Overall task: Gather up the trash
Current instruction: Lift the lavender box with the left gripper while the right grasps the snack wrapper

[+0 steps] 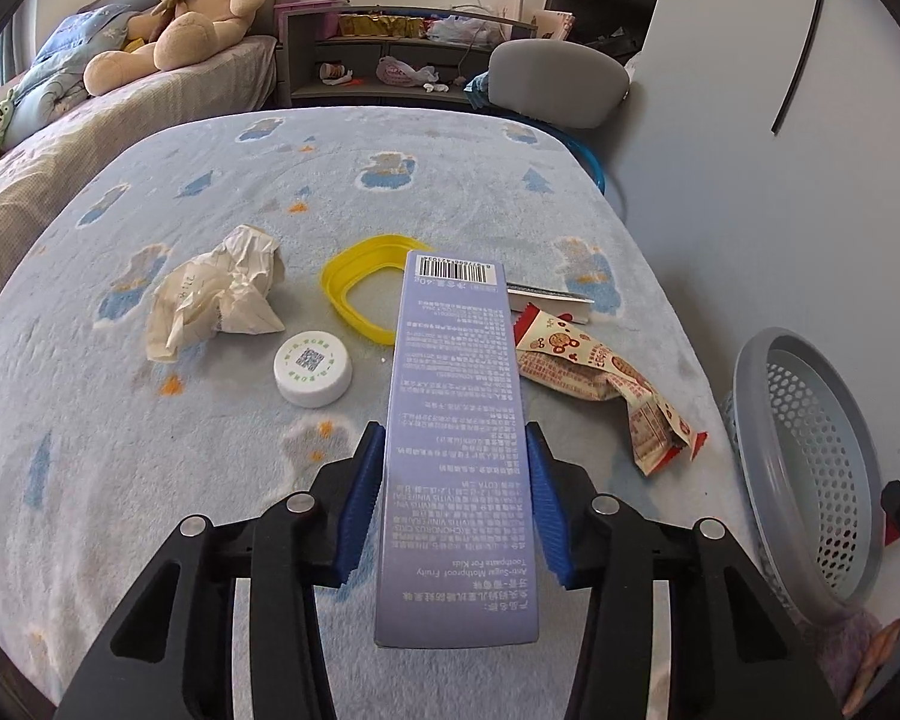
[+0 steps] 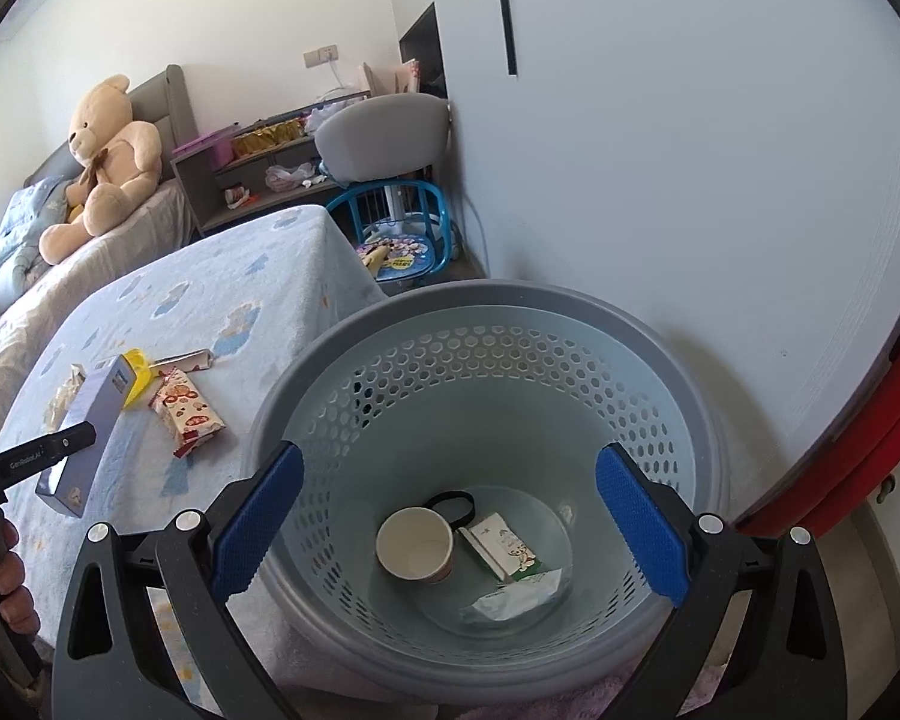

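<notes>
My left gripper (image 1: 456, 450) is shut on a long lavender toothpaste box (image 1: 456, 420) and holds it above the blanket-covered table (image 1: 270, 180); the box also shows in the right wrist view (image 2: 90, 414). On the blanket lie crumpled paper (image 1: 222, 294), a white cap (image 1: 312, 369), a yellow plastic ring (image 1: 360, 294), a red-and-cream snack wrapper (image 1: 606, 384) and a flat pack (image 1: 552, 300). My right gripper (image 2: 450, 516) is open and empty above the grey perforated trash basket (image 2: 486, 324), which holds a paper cup (image 2: 414, 543), a small carton (image 2: 501, 543) and a wrapper.
The basket (image 1: 810, 456) stands off the table's right edge, by a grey wall. A bed with a teddy bear (image 1: 192, 6) lies at the left. A shelf unit (image 1: 390, 54), a grey chair (image 1: 558, 78) and a blue child's chair (image 2: 402, 228) stand beyond the table.
</notes>
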